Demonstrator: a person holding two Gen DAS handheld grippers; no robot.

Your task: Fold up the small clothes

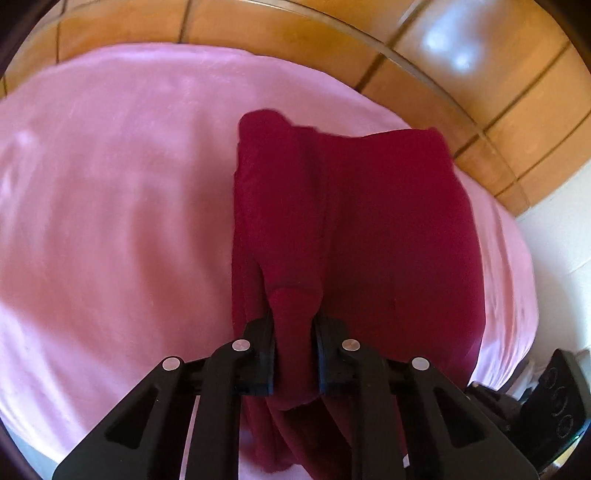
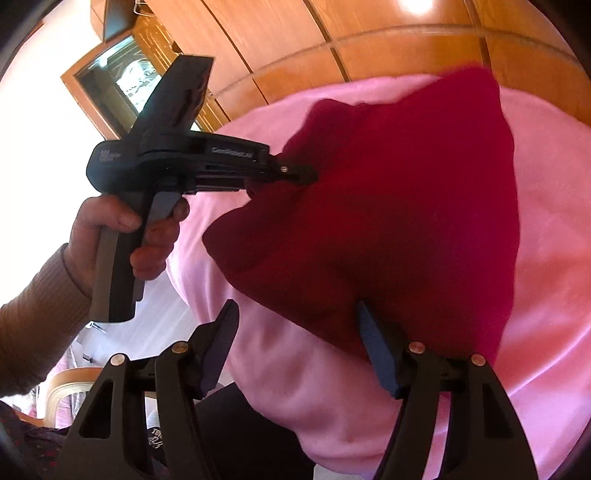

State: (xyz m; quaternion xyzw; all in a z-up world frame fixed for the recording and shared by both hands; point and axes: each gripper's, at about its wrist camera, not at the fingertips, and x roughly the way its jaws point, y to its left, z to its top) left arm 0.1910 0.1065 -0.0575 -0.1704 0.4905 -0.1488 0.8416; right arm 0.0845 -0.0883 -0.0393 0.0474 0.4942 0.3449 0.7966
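Observation:
A dark red garment (image 1: 354, 221) lies on a pink blanket (image 1: 110, 192). My left gripper (image 1: 294, 325) is shut on a bunched fold of its near edge and lifts it. In the right wrist view the left gripper (image 2: 308, 173) pinches the garment (image 2: 388, 221) at its left side, raising it off the blanket (image 2: 554, 258). My right gripper (image 2: 297, 332) is open with its jaws wide apart, just below the garment's near edge. Its right finger (image 2: 373, 343) sits at the cloth's edge without holding it.
Wooden wall panels (image 1: 295, 26) and a glass table rim (image 2: 406, 33) lie beyond the blanket. A framed cabinet (image 2: 122, 74) is at the upper left. A person's hand (image 2: 122, 236) holds the left gripper's handle. A black device (image 1: 557, 402) sits at the lower right.

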